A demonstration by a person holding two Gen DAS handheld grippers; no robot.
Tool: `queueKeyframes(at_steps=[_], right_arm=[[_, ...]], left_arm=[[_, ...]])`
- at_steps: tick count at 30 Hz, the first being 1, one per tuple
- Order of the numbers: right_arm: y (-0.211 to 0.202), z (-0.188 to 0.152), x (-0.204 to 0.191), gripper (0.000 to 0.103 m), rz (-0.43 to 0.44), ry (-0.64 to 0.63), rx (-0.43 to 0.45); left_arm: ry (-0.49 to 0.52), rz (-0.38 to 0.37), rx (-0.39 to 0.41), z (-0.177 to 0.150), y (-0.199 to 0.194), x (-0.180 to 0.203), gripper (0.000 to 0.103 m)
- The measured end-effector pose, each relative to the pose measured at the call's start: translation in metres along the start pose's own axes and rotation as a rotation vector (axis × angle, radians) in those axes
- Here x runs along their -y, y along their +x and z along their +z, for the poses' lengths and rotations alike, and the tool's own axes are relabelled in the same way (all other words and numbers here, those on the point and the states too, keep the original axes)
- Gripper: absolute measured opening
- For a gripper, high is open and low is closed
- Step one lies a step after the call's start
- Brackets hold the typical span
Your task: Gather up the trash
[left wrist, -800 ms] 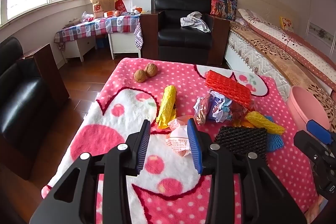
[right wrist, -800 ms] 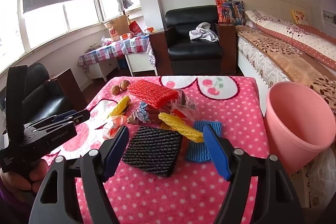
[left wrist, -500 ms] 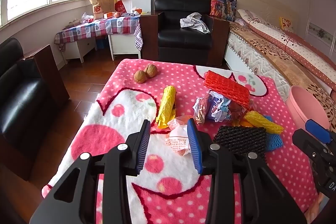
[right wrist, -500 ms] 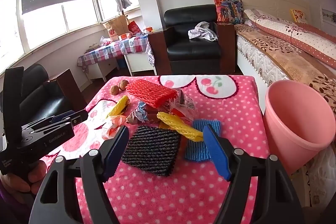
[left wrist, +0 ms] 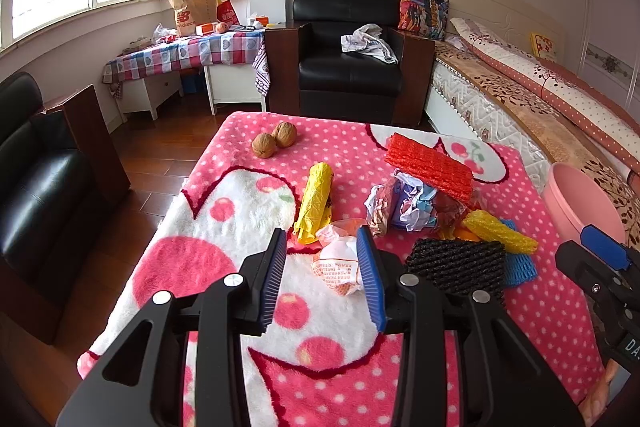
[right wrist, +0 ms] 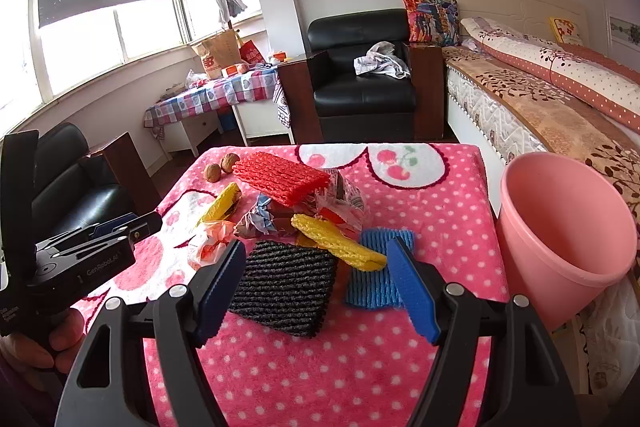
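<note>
Crumpled wrappers and foam-net trash (left wrist: 416, 203) sit heaped on the pink dotted blanket (right wrist: 360, 379), just ahead of both grippers. Left gripper (left wrist: 322, 275) spread, nothing gripped, white-orange crumpled bag (left wrist: 338, 269) between its tips. Right gripper (right wrist: 316, 287) wide, nothing held, over the black foam net (right wrist: 284, 287); pink plastic bucket (right wrist: 560, 227) to its right.

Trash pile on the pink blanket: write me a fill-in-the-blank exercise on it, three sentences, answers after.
1. The red foam net lies on top of the pile; the foam net nearest the right gripper is ____ in colour.
2. The bin beside the blanket is ____ in colour.
3. At the blanket's far corner lie two ____.

Answers: black; pink; walnuts
</note>
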State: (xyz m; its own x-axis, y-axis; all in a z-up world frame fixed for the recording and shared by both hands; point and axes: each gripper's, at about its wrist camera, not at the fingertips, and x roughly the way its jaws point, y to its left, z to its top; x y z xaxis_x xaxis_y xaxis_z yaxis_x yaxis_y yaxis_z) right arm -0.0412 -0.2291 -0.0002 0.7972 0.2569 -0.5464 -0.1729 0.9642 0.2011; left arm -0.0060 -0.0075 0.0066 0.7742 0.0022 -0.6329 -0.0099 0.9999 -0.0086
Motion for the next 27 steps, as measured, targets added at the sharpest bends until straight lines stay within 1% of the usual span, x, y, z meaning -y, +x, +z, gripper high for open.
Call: queueKeyframes(at_steps=[27], right_arm=[[0.0008,-0.0005,0.0038,0.072,-0.004,0.004,0.000]], left_arm=[[-0.001,-0.002,0.001,-0.0010,-0.0024,0.0013,0.037]])
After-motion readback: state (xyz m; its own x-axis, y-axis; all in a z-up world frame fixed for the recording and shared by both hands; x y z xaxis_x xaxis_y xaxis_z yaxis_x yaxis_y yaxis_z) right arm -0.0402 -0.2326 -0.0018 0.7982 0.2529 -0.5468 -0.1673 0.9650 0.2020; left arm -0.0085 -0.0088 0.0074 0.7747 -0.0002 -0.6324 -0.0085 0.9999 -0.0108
